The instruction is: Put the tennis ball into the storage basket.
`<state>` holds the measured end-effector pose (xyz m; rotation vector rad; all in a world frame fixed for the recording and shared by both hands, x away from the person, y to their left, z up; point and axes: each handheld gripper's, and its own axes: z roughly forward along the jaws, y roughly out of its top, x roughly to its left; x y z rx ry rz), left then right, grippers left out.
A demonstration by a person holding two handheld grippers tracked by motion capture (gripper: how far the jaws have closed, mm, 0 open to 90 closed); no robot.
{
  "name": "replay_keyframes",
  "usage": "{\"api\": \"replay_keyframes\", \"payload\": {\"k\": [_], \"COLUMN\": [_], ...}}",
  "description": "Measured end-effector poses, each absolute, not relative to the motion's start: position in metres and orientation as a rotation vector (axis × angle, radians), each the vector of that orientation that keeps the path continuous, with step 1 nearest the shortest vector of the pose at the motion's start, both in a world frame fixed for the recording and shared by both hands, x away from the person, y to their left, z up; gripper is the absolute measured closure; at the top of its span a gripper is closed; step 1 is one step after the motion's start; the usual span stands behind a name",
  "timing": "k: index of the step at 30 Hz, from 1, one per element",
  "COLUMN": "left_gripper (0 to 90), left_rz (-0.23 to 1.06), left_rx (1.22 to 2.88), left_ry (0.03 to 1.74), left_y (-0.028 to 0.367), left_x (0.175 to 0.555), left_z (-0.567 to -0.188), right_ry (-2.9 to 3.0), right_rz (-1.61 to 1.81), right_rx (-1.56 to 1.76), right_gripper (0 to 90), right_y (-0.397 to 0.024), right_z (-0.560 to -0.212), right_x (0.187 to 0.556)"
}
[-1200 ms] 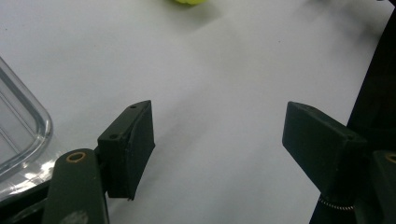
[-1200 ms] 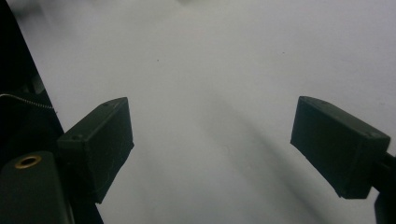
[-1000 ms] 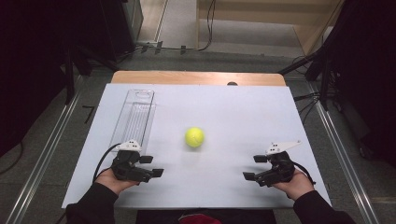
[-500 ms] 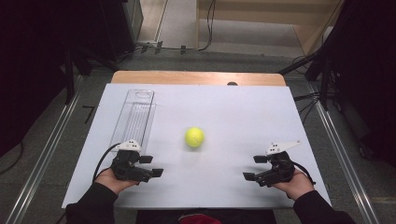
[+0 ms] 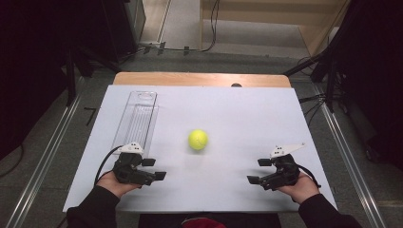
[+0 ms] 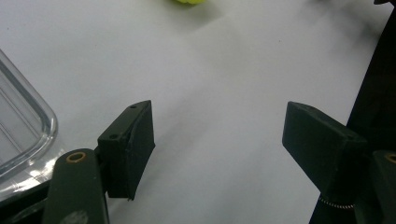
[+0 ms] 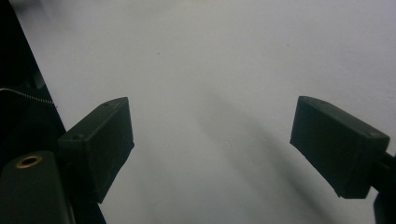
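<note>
Setting: a lab or test room, not a home. Worktop [image 5: 199, 190] covered by a plain white sheet, metal rails [image 5: 349, 156] along both sides, loose cables [image 5: 214, 23] on a grey floor, dark equipment stands around.

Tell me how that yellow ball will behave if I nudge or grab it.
The ball is round and sits free on the flat white sheet, so a nudge will probably send it rolling. It looks like a tennis ball: likely light, with a little give, not slippery. The clear tray lies apart from it, so nothing near would stop it.
</note>
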<state>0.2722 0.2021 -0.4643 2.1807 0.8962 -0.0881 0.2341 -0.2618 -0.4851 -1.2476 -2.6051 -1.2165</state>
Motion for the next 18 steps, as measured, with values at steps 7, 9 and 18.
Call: {"api": "replay_keyframes", "payload": {"k": [7,9,18], "left_gripper": [26.1,26.1,26.1], "left_rz": [-0.088,-0.089,-0.106], "left_rx": [2.181,2.18,2.158], "left_ry": [0.897,0.896,0.89], "left_y": [0.2022,0.2022,0.1978], "left_x": [0.2722,0.2722,0.2724], "left_z": [-0.4642,-0.4642,-0.461], "right_ry": [-2.604,-2.598,-2.601], "right_rz": [-1.212,-1.209,-1.205], "right_rx": [-1.248,-1.254,-1.257], "right_gripper": [11.4,11.4,11.4], "right_y": [-0.2618,-0.2616,-0.262], "right_z": [-0.4853,-0.4853,-0.4858], "right_x": [0.2339,0.234,0.2345]}}
